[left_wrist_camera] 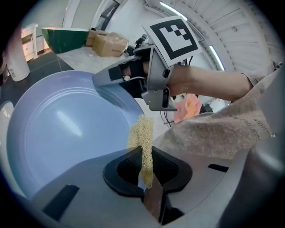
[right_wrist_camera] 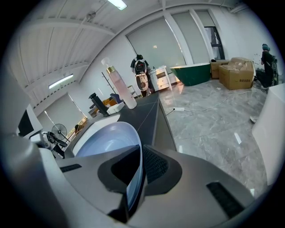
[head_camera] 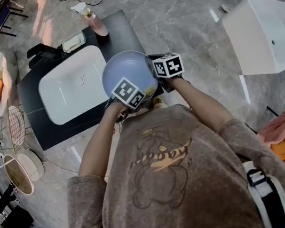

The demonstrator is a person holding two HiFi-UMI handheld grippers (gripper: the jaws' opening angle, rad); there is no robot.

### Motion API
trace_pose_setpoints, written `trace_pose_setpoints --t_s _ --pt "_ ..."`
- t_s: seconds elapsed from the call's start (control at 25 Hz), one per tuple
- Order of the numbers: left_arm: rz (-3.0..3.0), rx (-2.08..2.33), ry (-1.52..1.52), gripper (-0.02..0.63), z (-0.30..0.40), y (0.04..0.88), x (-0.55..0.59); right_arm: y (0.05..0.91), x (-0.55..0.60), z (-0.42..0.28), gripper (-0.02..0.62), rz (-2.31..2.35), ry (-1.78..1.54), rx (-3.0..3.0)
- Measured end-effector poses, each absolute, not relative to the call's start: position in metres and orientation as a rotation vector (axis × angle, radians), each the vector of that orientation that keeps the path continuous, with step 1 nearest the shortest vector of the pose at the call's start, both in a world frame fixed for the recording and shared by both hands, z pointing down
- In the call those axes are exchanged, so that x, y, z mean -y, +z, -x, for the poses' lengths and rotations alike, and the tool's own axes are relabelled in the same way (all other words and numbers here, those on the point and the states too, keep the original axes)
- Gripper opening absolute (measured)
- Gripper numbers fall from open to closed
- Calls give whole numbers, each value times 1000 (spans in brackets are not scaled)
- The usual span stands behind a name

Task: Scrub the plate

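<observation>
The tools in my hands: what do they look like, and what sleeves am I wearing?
Both the left tool and right tool have smooth grey bodies with black ribbed pads. Each carries a white cube with black square markers. The sleeves are fuzzy grey-brown sweatshirt fabric.

Overhead head view, close gripper views share plate [head_camera: 125,73].

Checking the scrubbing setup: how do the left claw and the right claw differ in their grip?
The left claw pinches a limp yellow mesh scrubber; the right claw clamps the pale blue plate by its rim. The left claw faces the plate's hollow side; the right claw sees it edge-on. Both are shut on something.
</observation>
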State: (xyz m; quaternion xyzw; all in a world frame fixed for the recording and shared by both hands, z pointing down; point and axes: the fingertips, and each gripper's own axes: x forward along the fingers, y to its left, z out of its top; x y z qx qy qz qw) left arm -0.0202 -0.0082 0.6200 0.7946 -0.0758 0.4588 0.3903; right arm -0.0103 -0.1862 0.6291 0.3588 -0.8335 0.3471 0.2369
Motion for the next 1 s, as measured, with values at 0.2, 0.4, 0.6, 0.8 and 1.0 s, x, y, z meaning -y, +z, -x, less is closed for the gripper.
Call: trace_pose_setpoints --t_s 0.2,0.4,0.6,0.8,1.0 --pt "-2007 222 1166 63 40 621 1 630 187 12 17 -982 954 2289" --pt "-2003 282 1155 63 55 619 -1 631 187 12 18 -990 950 2278" --pt "-2015 330 1184 63 74 621 0 631 187 15 17 -955 935 2300" --pt "-2005 396 1183 63 97 621 7 632 184 16 15 -926 930 2312" --pt "-2011 442 1209 63 114 620 17 633 181 17 14 -885 911 2317"
